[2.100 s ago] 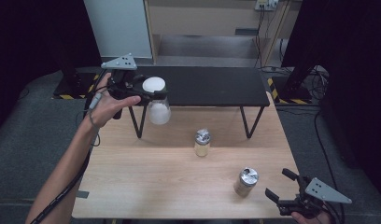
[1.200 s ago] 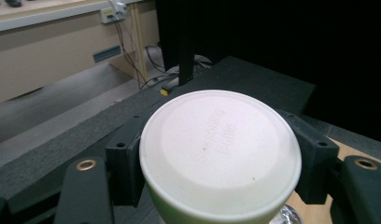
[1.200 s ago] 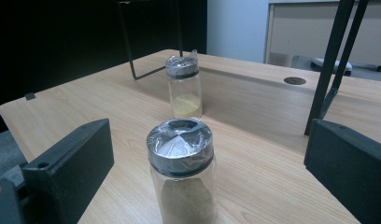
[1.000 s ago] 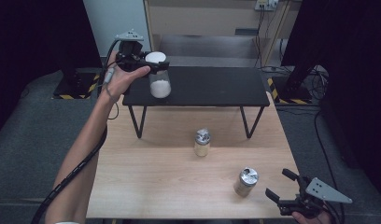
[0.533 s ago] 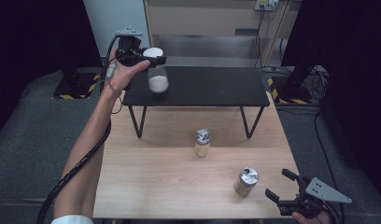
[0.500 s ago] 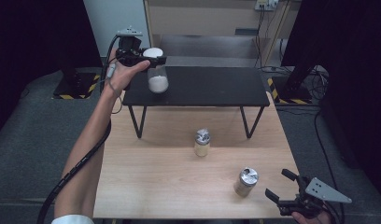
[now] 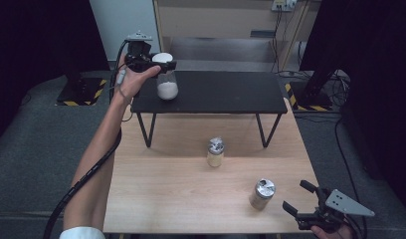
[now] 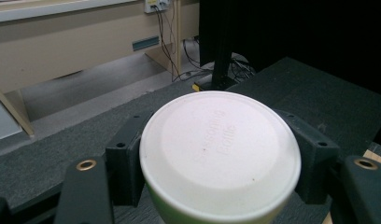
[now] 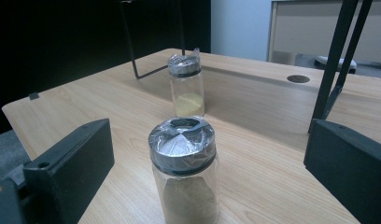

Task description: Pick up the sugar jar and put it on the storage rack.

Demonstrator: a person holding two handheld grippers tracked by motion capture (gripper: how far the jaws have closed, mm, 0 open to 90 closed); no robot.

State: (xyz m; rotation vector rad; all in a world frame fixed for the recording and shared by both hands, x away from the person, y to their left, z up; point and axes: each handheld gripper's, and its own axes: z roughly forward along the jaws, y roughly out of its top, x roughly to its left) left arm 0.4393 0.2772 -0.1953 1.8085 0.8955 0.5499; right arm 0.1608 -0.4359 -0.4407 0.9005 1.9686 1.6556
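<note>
Whereas half a second ago it hung slightly lower, clear glass jar with white lid and white powder [image 7: 166, 82] sits over black metal shelf [image 7: 226, 92], clamped at the lid by left gripper [image 7: 163, 63]. Foil-capped jar of brown powder [image 7: 262, 193] stands between wide-open jaws of right gripper [image 7: 296, 198]; foil-capped jar of yellow powder [image 7: 215, 152] mid-table.

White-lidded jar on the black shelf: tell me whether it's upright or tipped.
Upright. The jar stands straight with its white lid on top, powder settled level at the bottom, left tool clamped on its lid.

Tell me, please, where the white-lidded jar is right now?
In the high view, the white-lidded jar is at the black shelf's left end, clamped in the left gripper.
</note>
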